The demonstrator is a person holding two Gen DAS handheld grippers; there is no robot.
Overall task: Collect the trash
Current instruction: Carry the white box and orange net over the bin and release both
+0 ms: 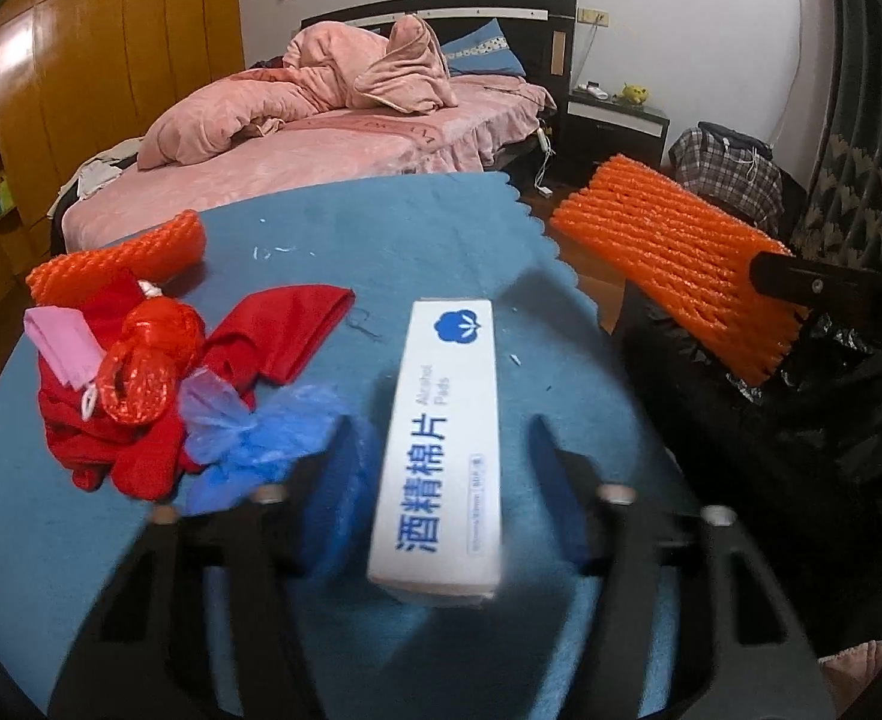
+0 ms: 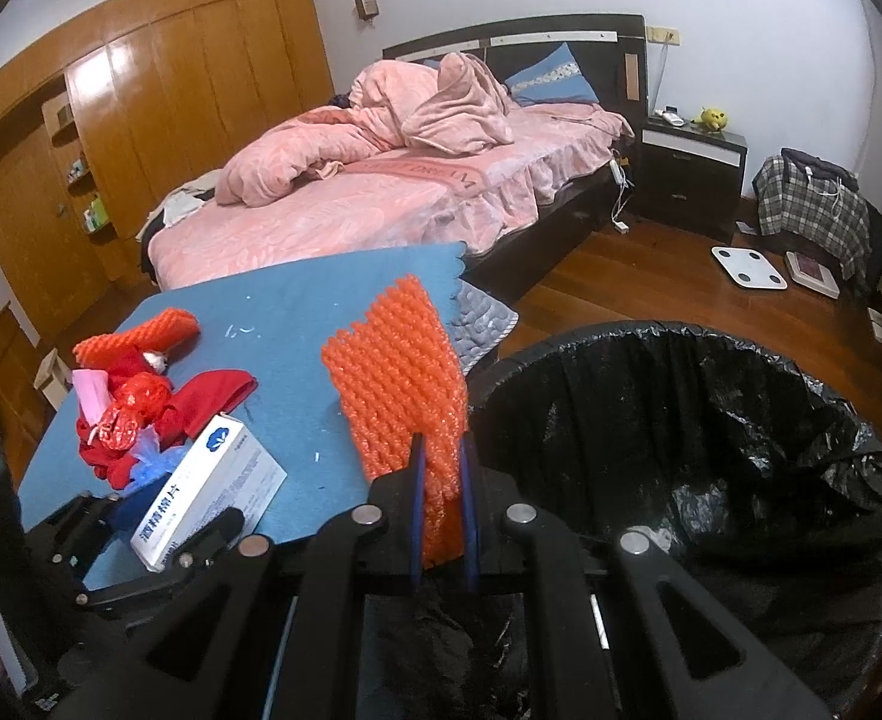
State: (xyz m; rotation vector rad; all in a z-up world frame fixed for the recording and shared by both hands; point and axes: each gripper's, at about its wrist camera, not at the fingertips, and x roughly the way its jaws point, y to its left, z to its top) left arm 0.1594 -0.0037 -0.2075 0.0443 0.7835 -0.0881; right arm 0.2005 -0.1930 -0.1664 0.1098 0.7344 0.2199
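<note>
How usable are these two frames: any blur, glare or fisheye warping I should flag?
Left wrist view: the near end of the white box and the left tongs are soft with blur; the bed behind is sharp; dark vignette in the corners. Right wrist view: mostly sharp, glare spots on the black bin liner, wardrobe and walls visibly bowed.

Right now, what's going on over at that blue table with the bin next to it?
A person is clearing trash with a gripper in each hand. The right gripper is shut on an orange foam net sleeve, holding it beside the black-lined trash bin. The left gripper straddles a white alcohol pads box on the blue table cloth, with gaps on both sides. Another orange foam sleeve, red cloth and blue plastic remain on the table.
</note>
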